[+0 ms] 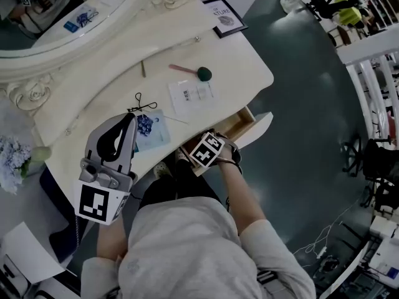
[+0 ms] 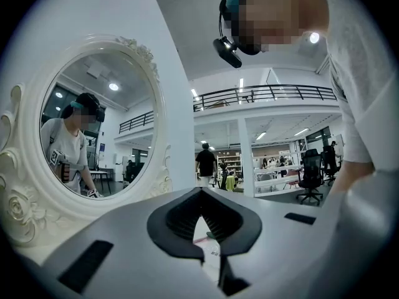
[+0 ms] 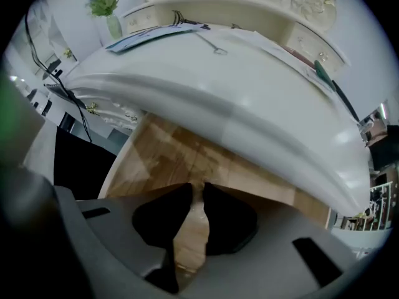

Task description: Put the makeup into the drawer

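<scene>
while the right gripper [image 3: 196, 189] hangs over the bare wood of the open drawer [image 3: 206, 157] with jaws a narrow slit apart on nothing, the left gripper [image 2: 201, 193] is pressed together, also empty, over the near left of the table [image 1: 243, 61]. makeup all sits on top: brush [image 1: 198, 73] far, packet [image 1: 190, 96] middle, sachet [image 1: 151, 134] near left. brush looks light, with a stiff handle and soft head; pinch mid-handle. the flat ones look thin and slick; take an edge.

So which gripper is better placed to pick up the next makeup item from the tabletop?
Probably left. The left gripper hovers empty over the tabletop beside the blue packet; the right gripper is down at the open drawer.
</scene>
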